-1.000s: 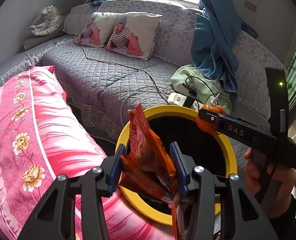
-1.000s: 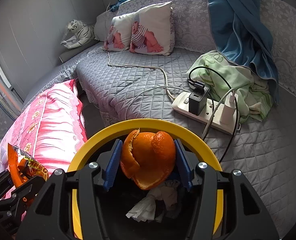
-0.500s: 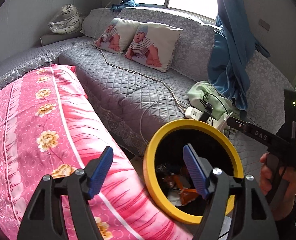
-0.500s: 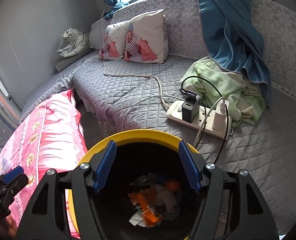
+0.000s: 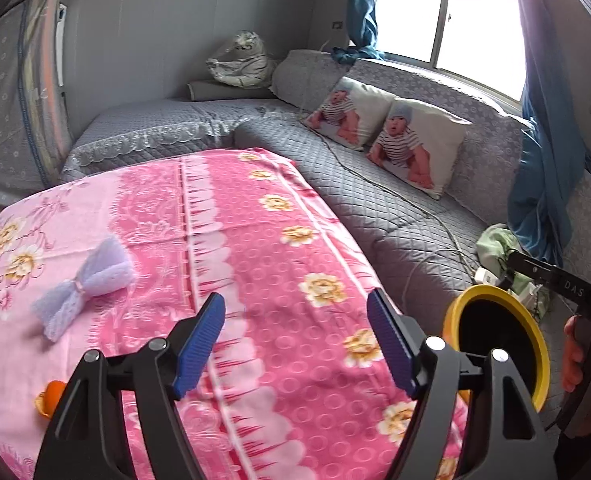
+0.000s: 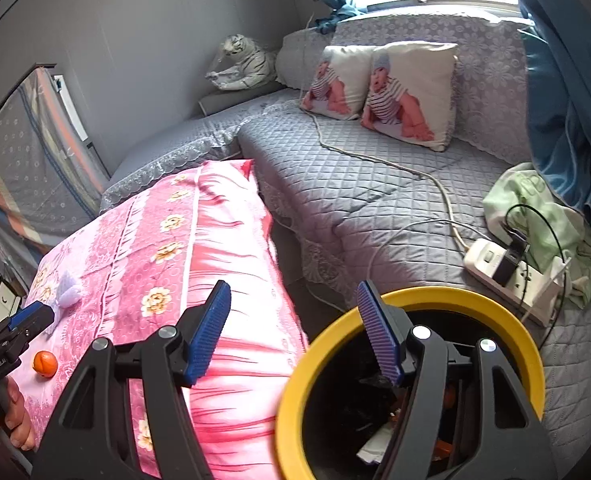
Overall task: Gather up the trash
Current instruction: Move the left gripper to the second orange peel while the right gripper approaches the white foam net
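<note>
The left gripper (image 5: 297, 340) is held above the pink floral blanket (image 5: 231, 240) with its jaws spread wide; nothing is gripped between the blue ribbed pads (image 5: 199, 344), and no contact with the blanket can be made out. On the blanket, ahead and to the left of that gripper, a pale lilac bow (image 5: 85, 286) is seen lying flat, and nearer the lower left edge a piece of orange peel (image 5: 49, 398) is partly hidden behind the gripper's black arm. The right gripper (image 6: 295, 332) is likewise shown with its jaws wide apart and empty; its right pad (image 6: 377, 336) is positioned over the yellow rim of the trash bin (image 6: 455, 296), while its left pad is over the blanket's edge. Inside the black-lined bin, scraps of orange wrapper and white paper (image 6: 375, 446) are visible at the bottom. In the right wrist view the same orange peel (image 6: 45, 363) is seen resting on the blanket near the left gripper, well apart from the bin. Behind the bin, a white power strip (image 6: 507, 278) with chargers plugged in is laid on the grey quilted sofa (image 6: 355, 168), just beside a crumpled green cloth (image 6: 543, 216)
</note>
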Demonstrator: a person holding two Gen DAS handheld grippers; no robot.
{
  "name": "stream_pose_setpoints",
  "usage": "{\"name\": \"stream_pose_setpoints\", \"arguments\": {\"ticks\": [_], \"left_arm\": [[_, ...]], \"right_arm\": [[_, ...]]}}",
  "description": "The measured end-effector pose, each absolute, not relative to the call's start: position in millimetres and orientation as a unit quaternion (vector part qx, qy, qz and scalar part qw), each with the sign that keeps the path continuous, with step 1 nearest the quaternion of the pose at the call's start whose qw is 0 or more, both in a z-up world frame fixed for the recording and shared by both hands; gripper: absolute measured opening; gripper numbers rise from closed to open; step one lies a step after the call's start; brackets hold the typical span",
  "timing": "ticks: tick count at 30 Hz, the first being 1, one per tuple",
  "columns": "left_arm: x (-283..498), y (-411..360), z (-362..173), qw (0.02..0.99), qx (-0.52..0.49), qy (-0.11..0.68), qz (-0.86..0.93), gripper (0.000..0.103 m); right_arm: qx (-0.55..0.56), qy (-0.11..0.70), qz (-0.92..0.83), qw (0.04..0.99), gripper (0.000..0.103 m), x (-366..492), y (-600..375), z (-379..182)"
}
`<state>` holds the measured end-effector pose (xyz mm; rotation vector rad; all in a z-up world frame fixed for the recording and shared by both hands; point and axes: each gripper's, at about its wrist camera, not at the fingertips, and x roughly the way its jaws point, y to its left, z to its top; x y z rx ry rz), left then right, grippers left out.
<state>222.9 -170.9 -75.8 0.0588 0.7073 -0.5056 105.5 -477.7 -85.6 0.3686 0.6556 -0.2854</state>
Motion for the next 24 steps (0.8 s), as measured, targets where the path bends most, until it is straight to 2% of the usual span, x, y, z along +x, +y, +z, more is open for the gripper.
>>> {"name": "stream_pose_setpoints", "arguments": {"ticks": [13, 18, 24], "left_arm": [[229, -11, -98, 0.923, -0.008, 0.36, -0.134, 0.071], [229, 21, -116, 0.917, -0.026, 0.378, -0.121, 0.071], [233, 30, -133, 0.913, -0.031, 0.39, -0.118, 0.071]], "right_arm": [[0.128, 0.351, 0.016, 0.928, 0.063, 207, -341, -79], [0.114, 0.366, 0.081, 0.92, 0.068, 241, -287, -85], [0.094, 0.384, 0.143, 0.908, 0.069, 283, -230, -94]]}}
